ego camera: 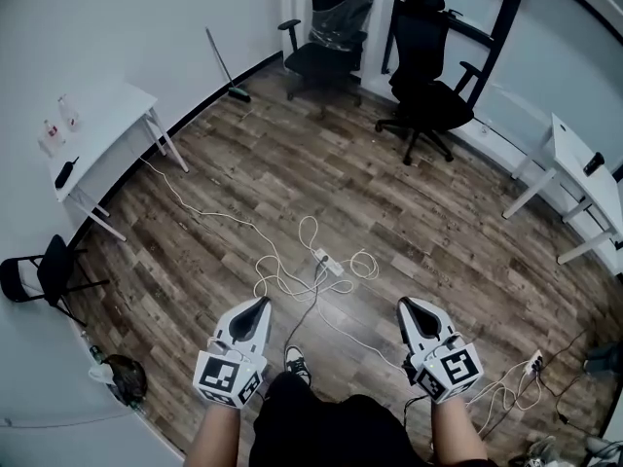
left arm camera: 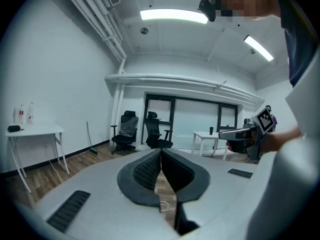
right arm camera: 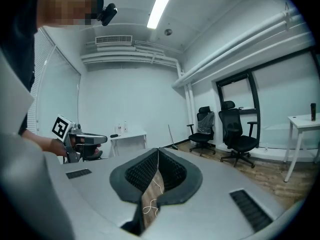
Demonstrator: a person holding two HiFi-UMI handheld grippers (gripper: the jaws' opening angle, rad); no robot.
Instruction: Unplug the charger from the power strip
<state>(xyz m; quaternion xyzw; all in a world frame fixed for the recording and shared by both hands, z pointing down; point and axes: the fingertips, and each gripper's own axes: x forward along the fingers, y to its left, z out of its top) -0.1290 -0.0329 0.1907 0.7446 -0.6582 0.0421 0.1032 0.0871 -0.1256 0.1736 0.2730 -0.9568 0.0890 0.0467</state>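
2 near-level grippers (ego camera: 261,303) (ego camera: 407,305), fingers (left arm camera: 144,172) together

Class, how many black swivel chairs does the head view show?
2: the plastic-wrapped chair by the far wall, the bare chair just right of it. Others may be out of frame.

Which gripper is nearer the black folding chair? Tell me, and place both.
Left. In the head view the left gripper is right of the black folding chair, with a gap between them; the right gripper is farther right still.
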